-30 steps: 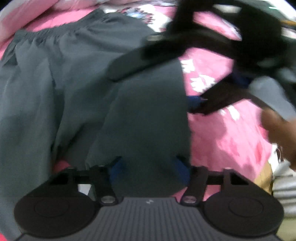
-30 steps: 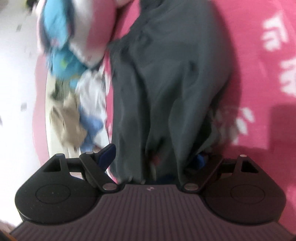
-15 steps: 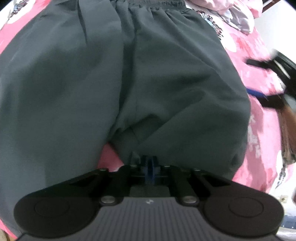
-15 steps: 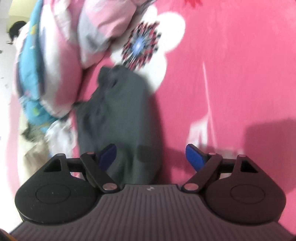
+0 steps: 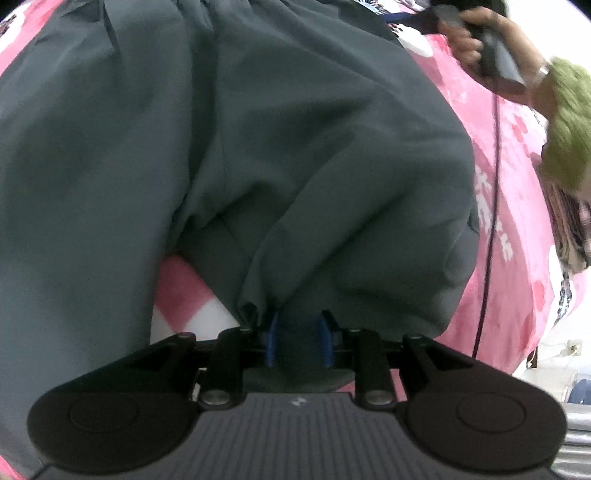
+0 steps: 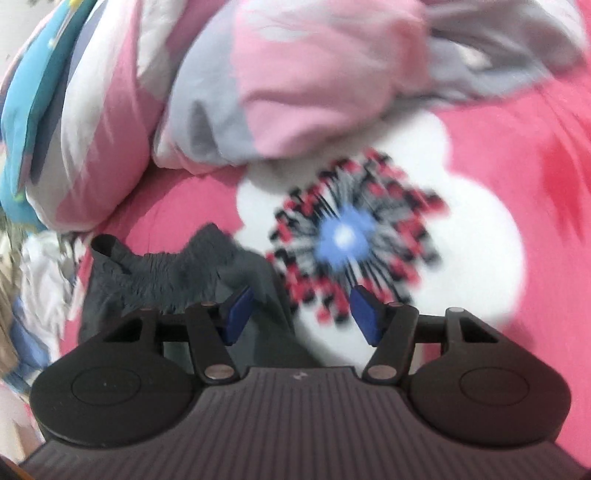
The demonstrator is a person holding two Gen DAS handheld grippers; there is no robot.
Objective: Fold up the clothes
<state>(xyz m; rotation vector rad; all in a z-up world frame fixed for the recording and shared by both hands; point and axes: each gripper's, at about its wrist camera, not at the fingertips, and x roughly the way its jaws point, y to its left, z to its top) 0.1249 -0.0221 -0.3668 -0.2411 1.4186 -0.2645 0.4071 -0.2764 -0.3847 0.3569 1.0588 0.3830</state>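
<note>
Dark grey trousers (image 5: 258, 147) lie spread on a pink bed sheet (image 5: 517, 240) and fill most of the left wrist view, waistband at the top. My left gripper (image 5: 298, 338) has its blue pads a little apart, with grey trouser fabric lying between them at the leg end. In the right wrist view the gathered elastic waistband (image 6: 162, 269) of the trousers lies at lower left. My right gripper (image 6: 301, 314) is open and empty, its left pad just over the waistband edge.
A pink, grey and white quilt (image 6: 295, 85) is piled at the back of the bed. A blue-and-white pillow (image 6: 33, 110) lies at left. The sheet has a white flower print (image 6: 351, 236). The person's hand (image 5: 476, 33) and green sleeve (image 5: 565, 122) show at upper right.
My left gripper closed on the trouser leg end, then its pads parted slightly. My right gripper let go of the trousers, opened, and moved up towards the waistband.
</note>
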